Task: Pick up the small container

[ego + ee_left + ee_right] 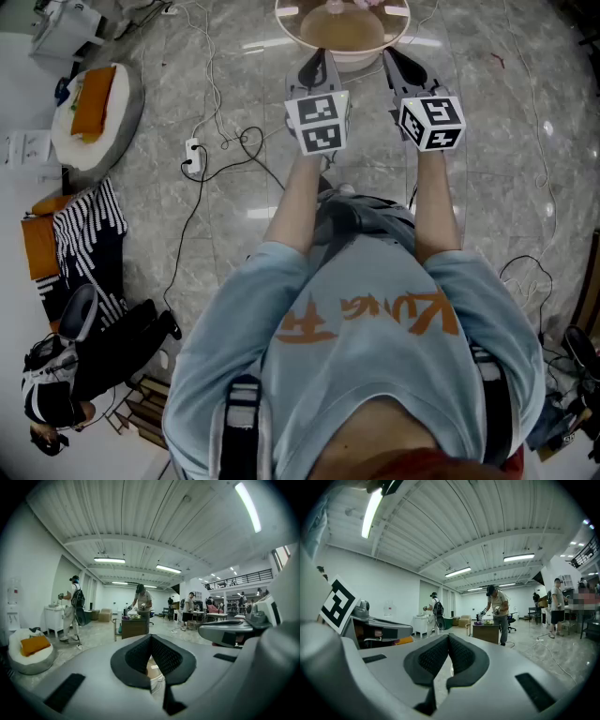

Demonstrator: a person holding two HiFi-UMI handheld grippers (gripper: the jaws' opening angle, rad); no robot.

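I cannot make out a small container in any view. In the head view both grippers are held out ahead of the person's chest, side by side, pointing at a round tan table [323, 39] at the top edge. The left gripper [317, 58] and the right gripper [395, 56] each carry a marker cube. The left gripper [151, 639] shows its black pads meeting at the tip with nothing held. The right gripper [449, 637] is likewise shut and empty. Both gripper views look level across a large room, not at the table.
A white round cushion seat with an orange pillow [94, 112] lies at the left. A power strip with cables [192, 156] lies on the marble floor. Striped cloth and bags [84, 281] sit lower left. People stand around a wooden cart [133, 626] far off.
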